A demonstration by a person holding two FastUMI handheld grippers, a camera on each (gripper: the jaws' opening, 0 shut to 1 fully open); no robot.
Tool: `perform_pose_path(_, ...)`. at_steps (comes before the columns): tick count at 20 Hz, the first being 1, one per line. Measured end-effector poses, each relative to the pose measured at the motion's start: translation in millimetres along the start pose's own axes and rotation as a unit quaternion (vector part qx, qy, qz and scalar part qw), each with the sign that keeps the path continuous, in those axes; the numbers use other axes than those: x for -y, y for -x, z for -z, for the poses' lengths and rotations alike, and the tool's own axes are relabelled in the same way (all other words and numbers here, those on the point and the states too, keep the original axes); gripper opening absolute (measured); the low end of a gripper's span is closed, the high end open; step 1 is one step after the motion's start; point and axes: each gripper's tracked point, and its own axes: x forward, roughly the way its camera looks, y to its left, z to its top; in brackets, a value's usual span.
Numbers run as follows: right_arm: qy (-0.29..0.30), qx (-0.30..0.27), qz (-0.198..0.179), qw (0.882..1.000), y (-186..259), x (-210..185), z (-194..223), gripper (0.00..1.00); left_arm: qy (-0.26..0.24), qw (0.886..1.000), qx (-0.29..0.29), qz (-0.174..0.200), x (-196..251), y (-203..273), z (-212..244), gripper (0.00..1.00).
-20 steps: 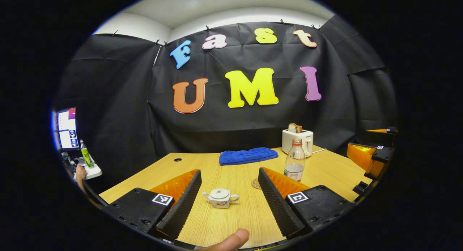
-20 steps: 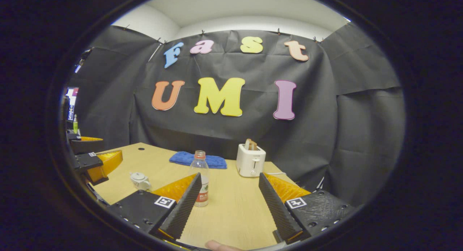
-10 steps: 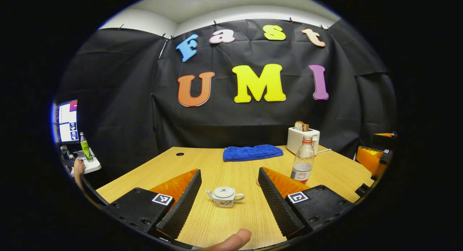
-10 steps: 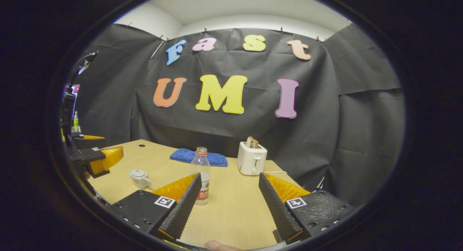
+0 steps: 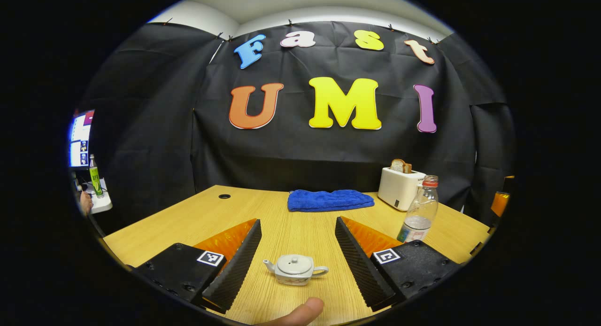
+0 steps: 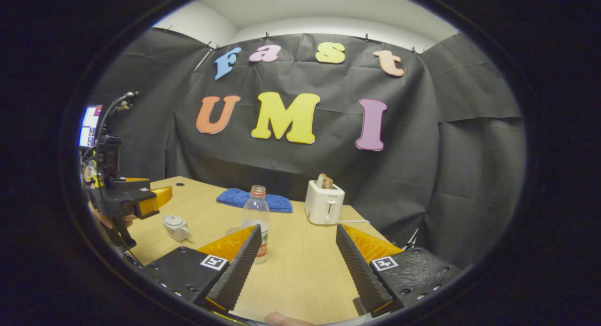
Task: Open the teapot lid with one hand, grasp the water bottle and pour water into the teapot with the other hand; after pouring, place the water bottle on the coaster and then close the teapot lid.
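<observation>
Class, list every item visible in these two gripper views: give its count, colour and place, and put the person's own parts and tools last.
Wooden table: one, light brown, holds everything below.
Small ceramic teapot: one, white, lid on, near edge, between the left gripper's fingers in the left gripper view.
Clear plastic water bottle: one, red cap, upright, right of the teapot.
Round coaster: one, brownish, beside the bottle, mostly hidden.
Folded towel: one, blue, far side.
Toaster: one, white, bread in its slot, far right.
Green bottle: one, off the table, left.
Monitor: one, lit, left.
Left gripper: open.
Right gripper: open.
Thumb: one, bottom edge.
</observation>
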Motion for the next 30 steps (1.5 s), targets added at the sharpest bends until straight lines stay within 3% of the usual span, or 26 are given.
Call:
perform_pose_path(7, 0.0, -0.011, 0.005, 1.0, -5, 2, 7, 0.95, -0.005, 1.0, -0.019, 0.004, 0, -23, 32, 0.98)
perform_pose_path(11, 0.001, -0.013, 0.007, 1.0, -7, 4, 8, 0.95, -0.018, 0.999, -0.043, 0.016, 9, -30, 51, 0.9)
perform_pose_path(15, 0.0, -0.016, 0.009, 1.0, -9, 6, 11, 0.95, -0.027, 0.998, -0.049, 0.016, 10, -38, 60, 0.78)
perform_pose_path(18, 0.0, -0.02, 0.006, 1.0, -11, 3, 15, 0.95, -0.027, 0.998, -0.059, 0.022, 10, -45, 71, 0.53)
perform_pose_path(25, 0.003, -0.024, 0.002, 1.0, -15, -3, 20, 0.98, -0.029, 0.998, -0.063, 0.003, -4, -50, 76, 0.27)
perform_pose_path(30, -0.003, -0.031, -0.01, 0.999, -23, -13, 29, 0.98, -0.023, 0.998, -0.061, 0.017, -1, -51, 75, 0.06)
